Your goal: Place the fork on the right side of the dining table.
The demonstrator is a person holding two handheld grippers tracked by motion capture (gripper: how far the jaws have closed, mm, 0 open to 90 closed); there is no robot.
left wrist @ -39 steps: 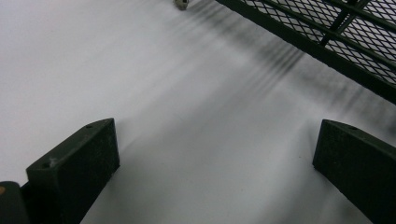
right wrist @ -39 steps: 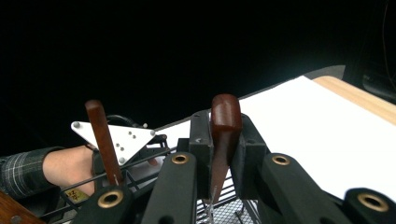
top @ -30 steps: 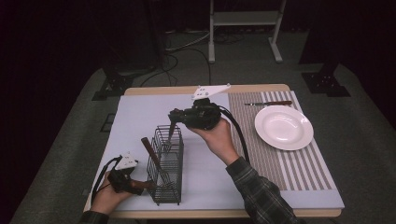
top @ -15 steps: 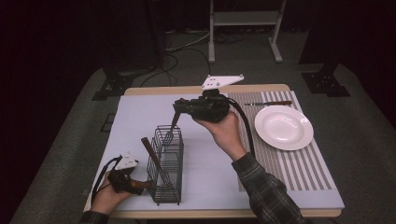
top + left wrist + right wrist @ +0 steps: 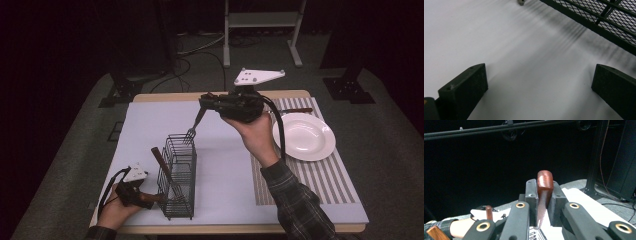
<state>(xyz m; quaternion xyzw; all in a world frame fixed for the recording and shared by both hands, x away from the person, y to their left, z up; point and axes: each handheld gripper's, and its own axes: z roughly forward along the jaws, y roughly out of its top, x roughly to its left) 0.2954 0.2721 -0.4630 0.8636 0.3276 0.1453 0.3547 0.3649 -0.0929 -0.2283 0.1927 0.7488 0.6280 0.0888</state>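
Standing near the front left of the counter [image 5: 225, 150], a black wire basket [image 5: 178, 175] holds a wooden-handled utensil [image 5: 159, 159] that leans out over its left rim. Above the basket's far end, the right claw [image 5: 207, 104] is raised off the counter and pinches a fork [image 5: 194, 126] by its handle, the tines hanging down just at the basket's top edge. A white plate [image 5: 303, 136] sits well to the right on a striped placemat [image 5: 320, 175], and a dark utensil [image 5: 295, 110] lies beyond the plate at the mat's far edge. The left claw [image 5: 150, 197] rests low at the counter's front left corner, just beside the basket's near wall, held by the left hand [image 5: 114, 212].

From the right gripper view, the fork's reddish-brown handle [image 5: 544, 192] stands upright between the two pads, which are pressed against its sides; its metal tines show at the bottom edge, and farther off the other hand [image 5: 461, 227] and the basket utensil's wooden tip [image 5: 489, 212] appear. The left gripper view shows what the high view cannot: that claw [image 5: 539, 82] is spread wide with nothing between its jaws, pale counter surface beneath, and the basket's mesh [image 5: 604, 17] crossing the upper right corner.
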